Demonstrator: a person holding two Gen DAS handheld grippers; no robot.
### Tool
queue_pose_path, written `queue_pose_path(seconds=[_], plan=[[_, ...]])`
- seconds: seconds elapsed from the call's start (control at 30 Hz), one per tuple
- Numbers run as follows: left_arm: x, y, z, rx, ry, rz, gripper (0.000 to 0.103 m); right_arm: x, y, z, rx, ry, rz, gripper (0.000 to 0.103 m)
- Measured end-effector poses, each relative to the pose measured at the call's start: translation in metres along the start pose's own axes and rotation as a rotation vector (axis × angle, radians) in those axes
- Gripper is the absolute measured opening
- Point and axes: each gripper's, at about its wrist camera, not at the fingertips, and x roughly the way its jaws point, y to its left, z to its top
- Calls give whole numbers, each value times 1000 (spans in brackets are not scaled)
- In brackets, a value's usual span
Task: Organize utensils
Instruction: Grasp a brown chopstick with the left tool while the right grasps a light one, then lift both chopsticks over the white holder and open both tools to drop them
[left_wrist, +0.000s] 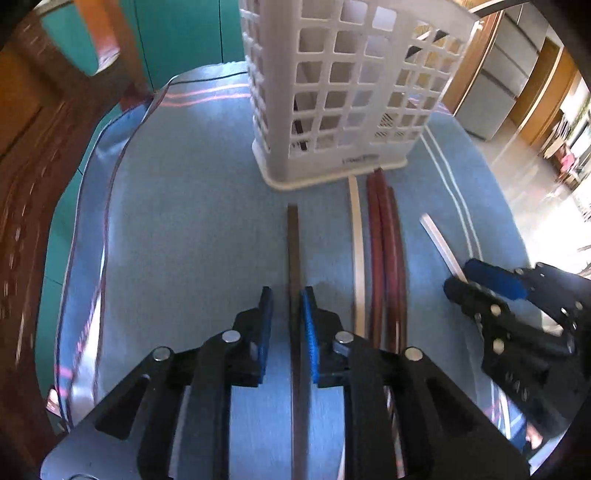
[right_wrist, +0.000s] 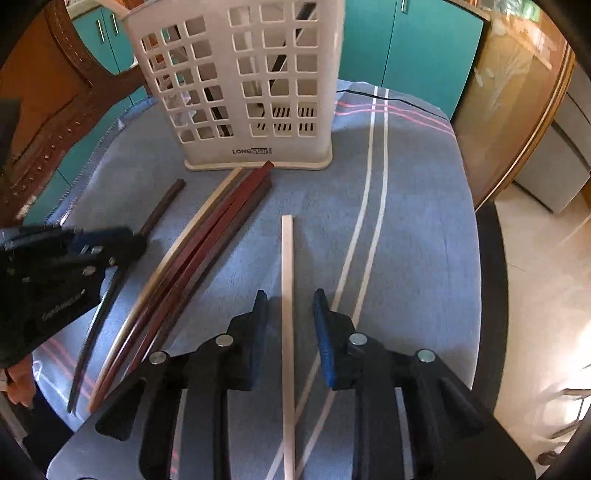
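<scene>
Seen from the left wrist, the left tongs (left_wrist: 287, 295) sit low over the blue cloth (left_wrist: 184, 221) on the bench, jaws narrowly parted, with a dark brown chopstick (left_wrist: 293, 251) running between the pads; whether they touch it I cannot tell. Straight ahead stands the white lattice utensil basket (left_wrist: 332, 92); its label is too blurred here to read. Just right of these tongs lie a cream chopstick (left_wrist: 357, 240) and a bundle of reddish chopsticks (left_wrist: 386, 240), tips against the basket's base. Farther right, the right tongs (left_wrist: 460, 275) straddle a pale chopstick (left_wrist: 441, 243).

From the right wrist, the right tongs (right_wrist: 288, 302) stand open, the pale chopstick (right_wrist: 287, 295) lying between the pads without touching either. Ahead, the basket (right_wrist: 240, 74) reads "LONG" and then a word I cannot make out. To the left, the left tongs (right_wrist: 122, 240) carry small pale lettering, unreadable.
</scene>
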Motion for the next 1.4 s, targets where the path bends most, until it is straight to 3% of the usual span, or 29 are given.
queue_pose_path(seconds=[0.07, 0.17, 0.2, 0.33, 0.57, 0.87, 1.07, 1.2, 1.33, 1.4], plan=[[3, -2, 7, 11, 6, 18, 18, 3, 2, 5, -1, 2, -5, 25], [5, -3, 12, 13, 6, 21, 16, 6, -1, 10, 9, -2, 19, 6], [5, -1, 16, 8, 6, 14, 9, 7, -2, 11, 15, -1, 32, 6], [-6, 4, 12, -13, -16, 3, 7, -4, -11, 12, 47, -22, 83, 6], [-86, 9, -5, -22, -175, -38, 7, -83, -28, 8, 79, -191, 131, 6], [-210, 4, -2, 2, -455, -67, 7, -191, -38, 3, 94, -401, 174, 6], [-269, 4, 44, 16, -616, -75, 7, -244, -43, 35, 113, -563, 186, 6], [-299, 9, 82, -20, -686, -101, 7, -284, -41, 74, 139, -740, 154, 6], [-306, 15, 114, -71, -759, -63, 7, -301, -43, 104, 181, -877, 144, 6], [-294, 13, 123, -77, -769, -39, 7, -295, -41, 116, 187, -886, 131, 6]])
